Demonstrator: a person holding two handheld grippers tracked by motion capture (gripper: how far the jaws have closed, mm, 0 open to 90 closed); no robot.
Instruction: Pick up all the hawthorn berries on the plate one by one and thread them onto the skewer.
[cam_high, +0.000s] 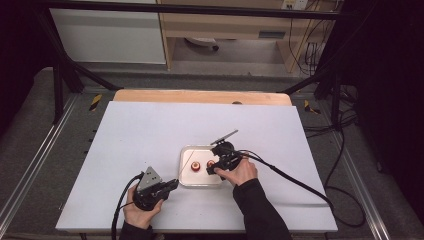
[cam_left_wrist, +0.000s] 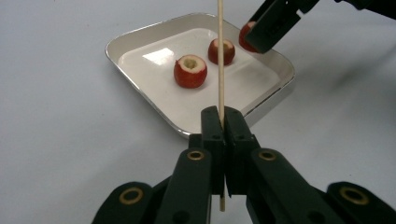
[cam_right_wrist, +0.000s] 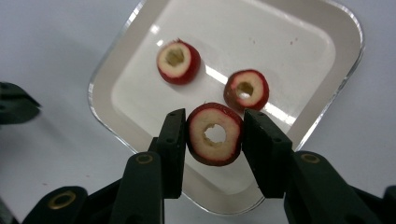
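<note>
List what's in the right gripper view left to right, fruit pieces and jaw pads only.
Left jaw pad → upper-left cored fruit piece → cored fruit piece clamped in the right gripper → third cored piece → right jaw pad. All sit over the white tray.

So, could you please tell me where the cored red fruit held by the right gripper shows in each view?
High view: the held fruit sits right of centre in the white tray.
Left gripper view: top right, between black fingers.
Right gripper view: lower centre.
Shared landmark: the white tray.
</note>
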